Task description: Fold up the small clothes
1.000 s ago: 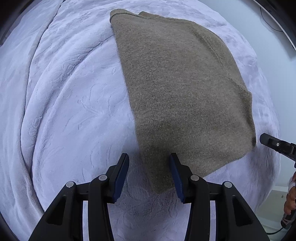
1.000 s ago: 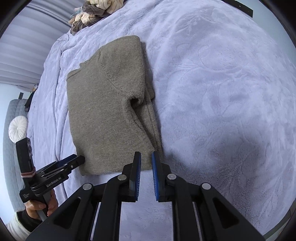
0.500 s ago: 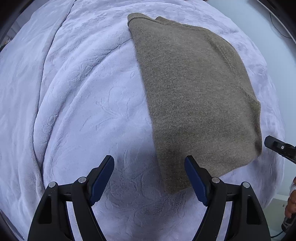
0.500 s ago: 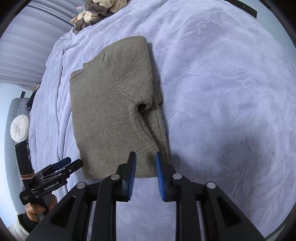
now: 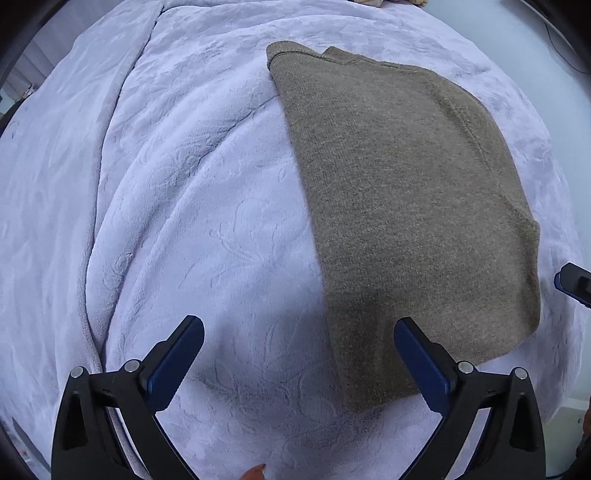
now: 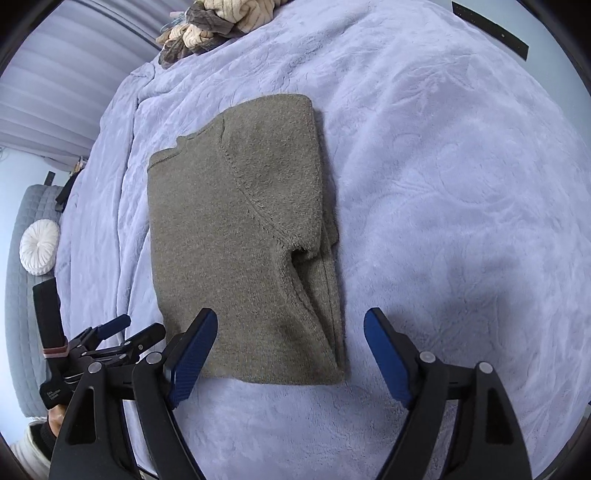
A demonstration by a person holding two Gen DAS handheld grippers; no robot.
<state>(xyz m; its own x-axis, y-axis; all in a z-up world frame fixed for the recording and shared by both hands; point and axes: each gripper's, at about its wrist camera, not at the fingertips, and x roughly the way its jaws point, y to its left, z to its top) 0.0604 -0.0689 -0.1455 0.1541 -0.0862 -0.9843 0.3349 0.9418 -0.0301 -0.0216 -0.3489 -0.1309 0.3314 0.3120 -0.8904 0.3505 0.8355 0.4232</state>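
Olive-brown knit sweater (image 6: 240, 236) lies folded into a flat rectangle mid-bed on the lavender plush blanket (image 6: 443, 184), sleeve tucked along its right edge; this fold looks basically done. Left gripper (image 5: 299, 354) and right gripper (image 6: 291, 339) both hang with jaws spread wide, holding nothing, near its near edge. Likely left: the clothes pile (image 6: 207, 29) at the far end. No containers visible.

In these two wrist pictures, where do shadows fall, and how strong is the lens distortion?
Left wrist view: a soft shadow darkens the near end of the brown sweater and the lavender blanket by the left gripper.
Right wrist view: a faint shadow lies on the blanket beyond the right gripper.
Both views: the fisheye bulges the bed; corners are black.
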